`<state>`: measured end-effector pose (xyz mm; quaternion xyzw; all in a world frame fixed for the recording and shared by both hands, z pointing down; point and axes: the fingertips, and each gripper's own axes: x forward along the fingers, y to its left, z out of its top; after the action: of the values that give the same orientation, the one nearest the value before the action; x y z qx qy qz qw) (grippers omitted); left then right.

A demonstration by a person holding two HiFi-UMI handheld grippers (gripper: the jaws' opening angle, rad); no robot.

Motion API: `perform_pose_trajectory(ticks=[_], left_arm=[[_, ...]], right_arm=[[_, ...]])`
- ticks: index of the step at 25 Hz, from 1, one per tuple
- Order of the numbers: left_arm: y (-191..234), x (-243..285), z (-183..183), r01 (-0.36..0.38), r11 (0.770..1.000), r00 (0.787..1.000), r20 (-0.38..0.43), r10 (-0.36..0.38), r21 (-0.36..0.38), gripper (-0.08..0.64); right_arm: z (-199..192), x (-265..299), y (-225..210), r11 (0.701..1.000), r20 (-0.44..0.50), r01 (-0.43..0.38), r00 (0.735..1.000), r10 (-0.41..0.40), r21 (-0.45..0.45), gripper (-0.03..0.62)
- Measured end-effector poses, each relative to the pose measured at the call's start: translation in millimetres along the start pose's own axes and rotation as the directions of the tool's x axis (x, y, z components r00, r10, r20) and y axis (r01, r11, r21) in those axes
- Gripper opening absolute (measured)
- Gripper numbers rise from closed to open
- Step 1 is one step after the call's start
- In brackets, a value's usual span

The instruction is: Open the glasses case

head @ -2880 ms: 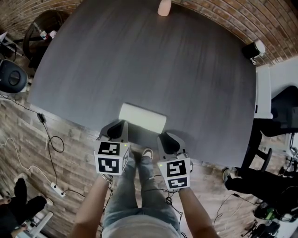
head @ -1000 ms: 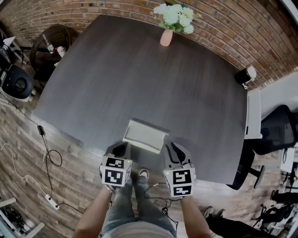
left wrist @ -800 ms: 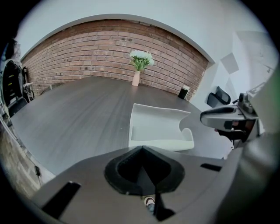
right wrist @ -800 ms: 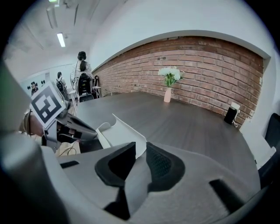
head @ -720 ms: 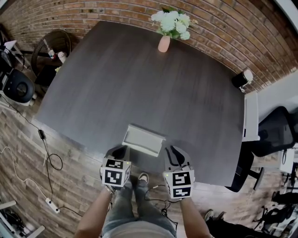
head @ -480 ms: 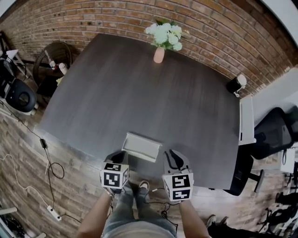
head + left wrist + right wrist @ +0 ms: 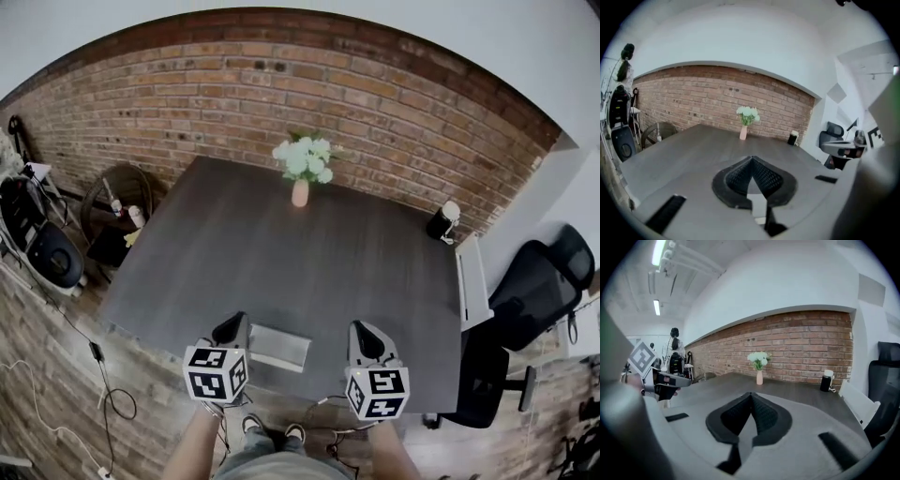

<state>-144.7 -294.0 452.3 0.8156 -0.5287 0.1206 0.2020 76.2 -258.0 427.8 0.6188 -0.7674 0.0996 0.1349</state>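
Cables (image 7: 111,403) trail over the floor (image 7: 56,375) at the left, below the bench's near corner. The dark bench (image 7: 281,262) runs back to a brick wall (image 7: 234,94).

The left gripper (image 7: 232,328) is held over the near edge of the bench, with its marker cube toward the person. Seen along its own length, its jaws meet at the tips and nothing is caught between them.

Just to the right of it lies the glasses case (image 7: 278,347), a pale oblong box flat on the bench close to the near edge. It sits between the two grippers, its left end close to the left gripper. Neither gripper touches it, as far as I can see, and I cannot tell whether its lid is up.

Farther back, near the wall, a pink vase (image 7: 300,193) stands upright with pale flowers (image 7: 302,157) in it.

The right gripper (image 7: 362,337) hovers at the same near edge, a little apart from the case's right end. Its jaws are also closed tip to tip on nothing.

A small black can (image 7: 440,224) stands at the far right corner of the bench. Beyond that is an office chair (image 7: 539,281).
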Motion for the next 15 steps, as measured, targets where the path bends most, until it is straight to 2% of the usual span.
perform_pose_trajectory(ticks=[4, 7, 10, 15], left_arm=[[-3, -21, 54, -0.021, 0.999, 0.989, 0.147, 0.018, 0.024, -0.005], [1, -33, 75, -0.045, 0.999, 0.974, 0.225, 0.041, 0.012, -0.005], [8, -38, 79, -0.069, 0.998, 0.965, 0.252, 0.07, -0.01, -0.005], [10, -39, 76, -0.071, 0.997, 0.967, 0.244, 0.076, -0.029, -0.005]], right_arm=[[43, -23, -30, 0.997, 0.118, 0.064, 0.991, -0.068, 0.038, 0.005], [59, -39, -51, 0.991, 0.167, 0.109, 0.978, -0.121, 0.084, 0.003], [61, -47, -66, 0.983, 0.176, 0.141, 0.971, -0.16, 0.114, 0.003], [55, -49, -72, 0.976, 0.159, 0.162, 0.97, -0.184, 0.145, 0.003]])
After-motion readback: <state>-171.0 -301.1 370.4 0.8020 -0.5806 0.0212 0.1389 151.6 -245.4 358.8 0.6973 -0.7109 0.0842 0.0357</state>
